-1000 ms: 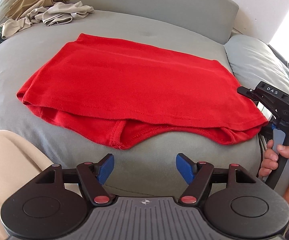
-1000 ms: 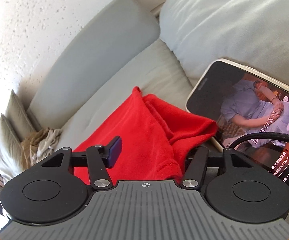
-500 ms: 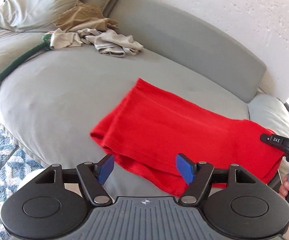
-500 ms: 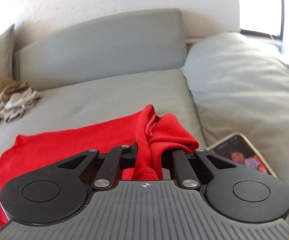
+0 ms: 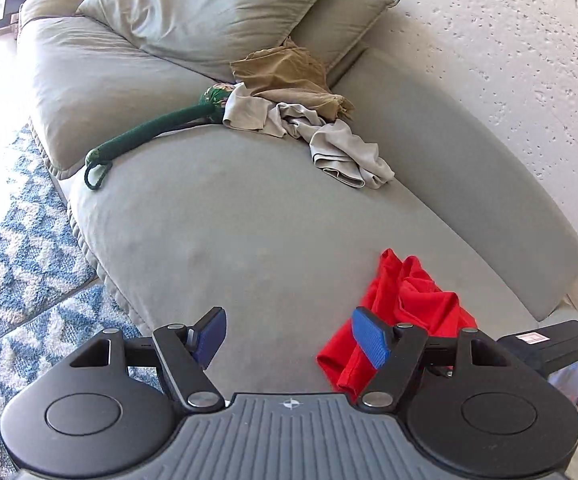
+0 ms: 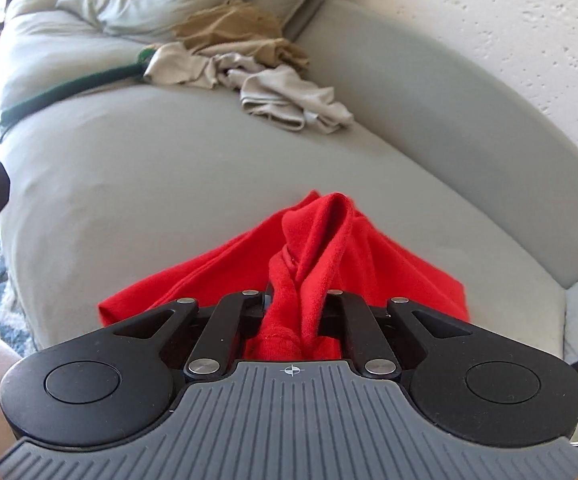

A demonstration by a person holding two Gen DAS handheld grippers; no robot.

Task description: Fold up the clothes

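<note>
Red garment (image 6: 313,264) is bunched between the clamped jaws of the right gripper (image 6: 295,312), its loose folds trailing onto the grey sofa seat (image 6: 169,184). Beside it, the left gripper (image 5: 289,338) hovers with jaws spread, grasping nothing. Beige clothes (image 5: 321,136) lie well apart.

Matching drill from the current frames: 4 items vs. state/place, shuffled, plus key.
Items:
1. red garment
2. left gripper
3. tan garment
4. green strap

States:
A. open, holding nothing
B. heaped against the pillows
C. bunched in the shut right gripper
D. stretched along the cushion seam, loop at its near end

Pairs: 1-C, 2-A, 3-B, 4-D
</note>
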